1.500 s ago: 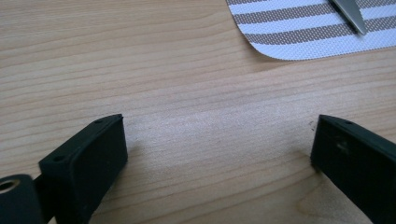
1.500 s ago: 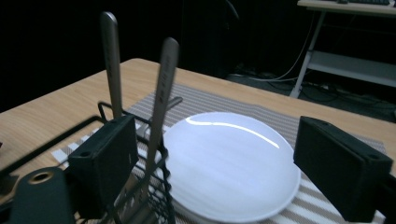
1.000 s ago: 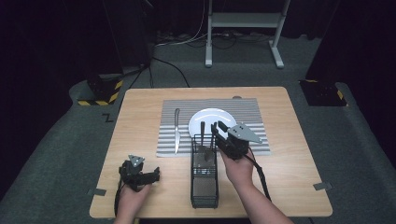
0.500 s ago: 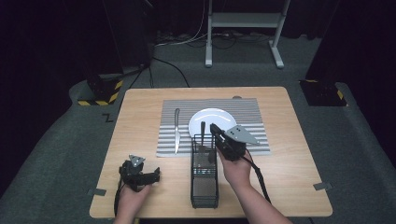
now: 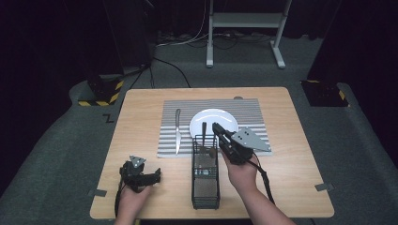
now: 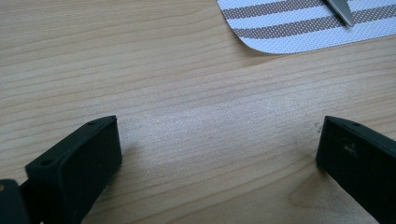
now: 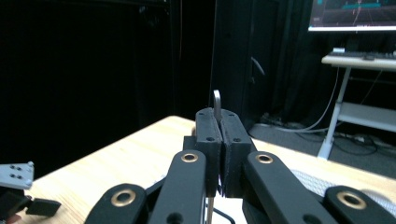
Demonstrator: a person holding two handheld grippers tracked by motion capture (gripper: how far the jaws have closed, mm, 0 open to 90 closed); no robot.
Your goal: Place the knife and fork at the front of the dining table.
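Note:
My right gripper [image 5: 217, 127] hangs over the far end of a black wire caddy [image 5: 205, 187], tilted up and to the left. In the right gripper view its jaws [image 7: 219, 116] are shut on a thin grey metal utensil handle [image 7: 216, 99] that pokes up between the pads; what kind of utensil it is I cannot tell. A dark-handled utensil [image 5: 203, 133] stands in the caddy just left of the jaws. My left gripper [image 5: 157, 176] rests low on the wooden table [image 5: 141, 117] at the front left, open [image 6: 219, 154], nothing between its pads.
A striped placemat [image 5: 253, 117] lies at the table's middle with a white plate [image 5: 211, 119] on it and a knife [image 5: 178, 131] along its left side. The knife's tip [image 6: 341, 9] and the mat's corner [image 6: 303, 28] show ahead of the left jaws.
The right gripper's jaws have closed at the caddy's far end and the hand has lifted slightly. The left gripper has stayed where it was.

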